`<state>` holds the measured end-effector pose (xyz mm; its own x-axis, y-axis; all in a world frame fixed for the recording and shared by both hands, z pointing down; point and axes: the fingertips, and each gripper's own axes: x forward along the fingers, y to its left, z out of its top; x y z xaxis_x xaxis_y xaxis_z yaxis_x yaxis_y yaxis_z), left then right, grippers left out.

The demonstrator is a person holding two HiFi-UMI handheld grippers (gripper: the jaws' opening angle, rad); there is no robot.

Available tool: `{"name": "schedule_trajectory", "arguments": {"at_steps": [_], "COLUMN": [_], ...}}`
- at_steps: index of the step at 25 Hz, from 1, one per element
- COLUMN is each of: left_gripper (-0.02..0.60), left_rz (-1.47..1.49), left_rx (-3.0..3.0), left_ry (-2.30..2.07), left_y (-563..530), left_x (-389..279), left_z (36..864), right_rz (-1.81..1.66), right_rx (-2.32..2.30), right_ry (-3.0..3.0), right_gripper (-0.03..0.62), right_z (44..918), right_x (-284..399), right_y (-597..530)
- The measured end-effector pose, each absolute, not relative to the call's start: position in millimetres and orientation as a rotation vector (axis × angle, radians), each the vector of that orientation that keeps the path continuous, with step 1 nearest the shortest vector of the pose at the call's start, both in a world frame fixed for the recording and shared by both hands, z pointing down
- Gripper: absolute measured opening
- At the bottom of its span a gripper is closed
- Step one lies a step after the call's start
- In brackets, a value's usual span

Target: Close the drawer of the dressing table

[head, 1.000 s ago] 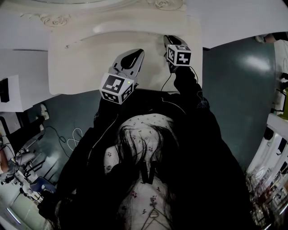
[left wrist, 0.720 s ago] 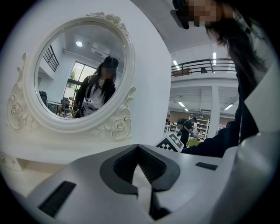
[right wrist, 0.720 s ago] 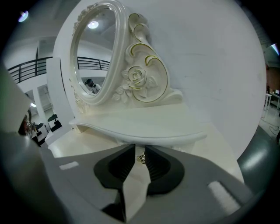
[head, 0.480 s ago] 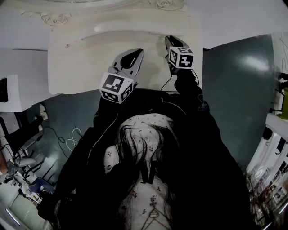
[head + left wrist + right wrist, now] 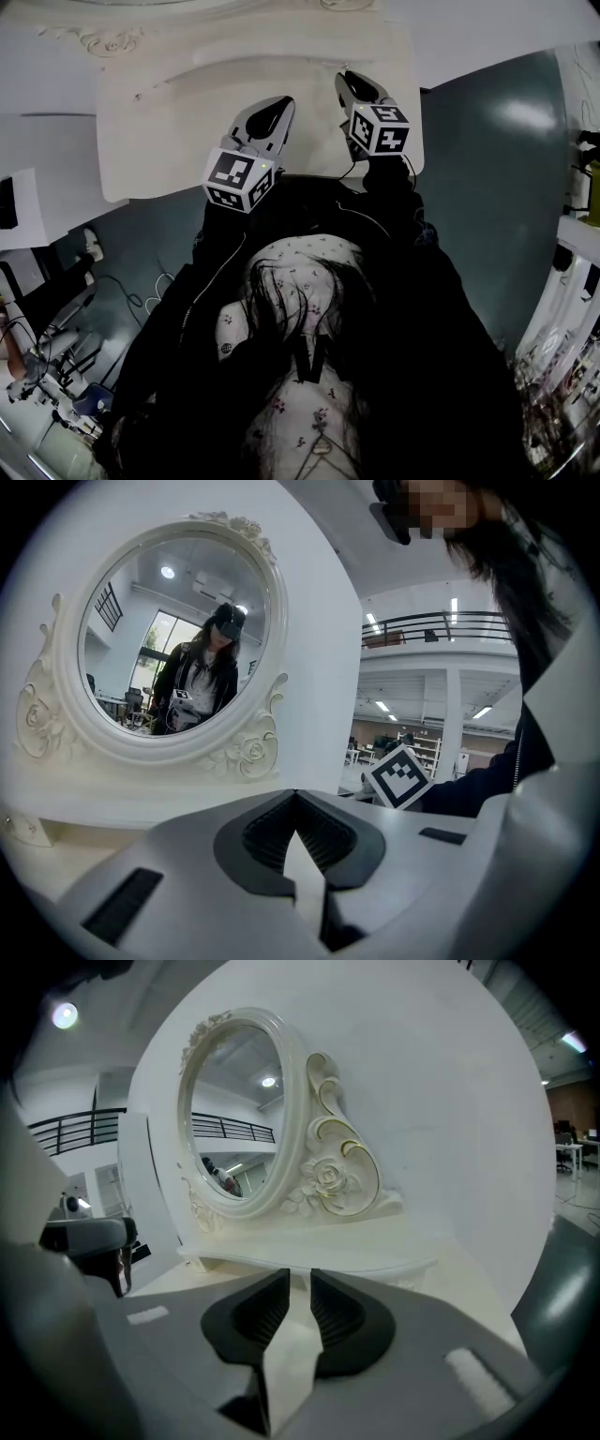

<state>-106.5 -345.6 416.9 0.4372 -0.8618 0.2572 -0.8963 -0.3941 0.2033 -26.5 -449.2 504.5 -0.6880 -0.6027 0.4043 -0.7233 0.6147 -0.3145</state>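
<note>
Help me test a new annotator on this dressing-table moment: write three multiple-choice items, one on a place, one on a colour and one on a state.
1. Where are the left claw and right claw?
A. over the dressing table top
B. down at the floor
C. pressed on the mirror glass

2. What colour is the mirror frame?
A. black
B. white
C. red

3. How is the left claw set?
A. wide open
B. clamped on a handle
C. tips together, empty

Answers:
1. A: the head view shows both over the pale top.
2. B: both gripper views show a white carved frame.
3. C: the left gripper view shows its tips meeting with nothing between them.
</note>
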Motion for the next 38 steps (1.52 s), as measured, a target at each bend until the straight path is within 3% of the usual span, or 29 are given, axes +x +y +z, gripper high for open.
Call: {"name": "schedule_trajectory", "arguments": {"at_steps": [22, 38], "left_gripper": [0.0, 0.0], "left_rz": [0.177, 0.192], "left_rx": [2.539, 2.574], "left_ry": [-1.298, -1.223], "left_y": [-240, -185], "left_x": [-152, -106], "left_z": [413, 411], "right_rz": [0.662, 0.668], "right_rx": [1.19, 1.193], "right_ry": [-2.708, -2.696], "right_gripper": [0.078, 0.078], "right_z": [440, 441], "right_x": [-95, -65], "right_y": [-284, -205]}}
